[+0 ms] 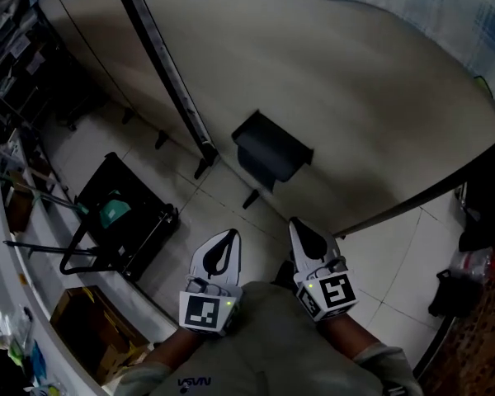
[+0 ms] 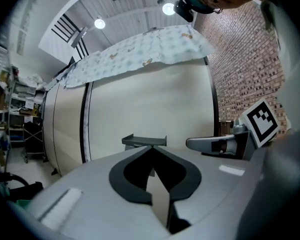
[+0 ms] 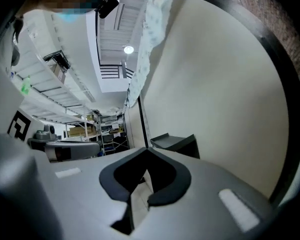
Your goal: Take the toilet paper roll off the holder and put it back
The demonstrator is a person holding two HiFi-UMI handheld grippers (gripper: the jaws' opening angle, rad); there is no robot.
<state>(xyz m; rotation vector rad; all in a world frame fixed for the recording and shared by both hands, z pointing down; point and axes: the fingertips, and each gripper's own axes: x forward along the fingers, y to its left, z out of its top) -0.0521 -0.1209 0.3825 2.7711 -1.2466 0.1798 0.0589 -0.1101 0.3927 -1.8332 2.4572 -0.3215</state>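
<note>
Toilet paper roll not visible. Dark grey box-shaped holder (image 1: 272,148) on beige partition (image 1: 355,97) lies ahead between left gripper (image 1: 229,238) and right gripper (image 1: 299,225), right probably nearer. Both closed, empty.

two grippers in shot, left gripper (image 1: 228,239) and right gripper (image 1: 299,226); one dark holder (image 1: 271,148), one black trolley (image 1: 120,213), one cardboard box (image 1: 87,328), and two ceiling lights (image 2: 99,23) (image 2: 168,8).

Your left gripper (image 1: 229,238) and right gripper (image 1: 297,225) are pale grey, with black pads shaped like drops. Each has a cube (image 1: 205,312) with black and white squares and a tiny green light. You wear a grey top (image 1: 272,345) with small white letters.
</note>
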